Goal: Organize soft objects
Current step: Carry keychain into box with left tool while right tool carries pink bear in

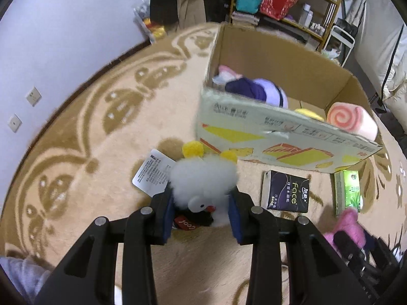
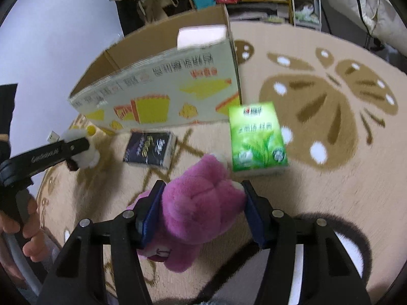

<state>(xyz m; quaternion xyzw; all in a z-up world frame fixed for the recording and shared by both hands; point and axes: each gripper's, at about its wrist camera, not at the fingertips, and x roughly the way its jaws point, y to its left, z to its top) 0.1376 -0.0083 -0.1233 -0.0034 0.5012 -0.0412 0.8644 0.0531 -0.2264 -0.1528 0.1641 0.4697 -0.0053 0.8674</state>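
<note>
Fluffy plush duck (image 1: pixel 203 183), corrugated cardboard box (image 1: pixel 279 142), shaggy pile carpet (image 1: pixel 89 132).

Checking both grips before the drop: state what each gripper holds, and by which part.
Left gripper: fluffy white plush duck with yellow feet, clamped across its body. Right gripper: fuzzy pink plush bear, squeezed across its middle.

A home room: patterned carpet (image 1: pixel 101 132), cluttered storage shelf (image 1: pixel 292 5), hanging clothes (image 1: pixel 178 0).
</note>
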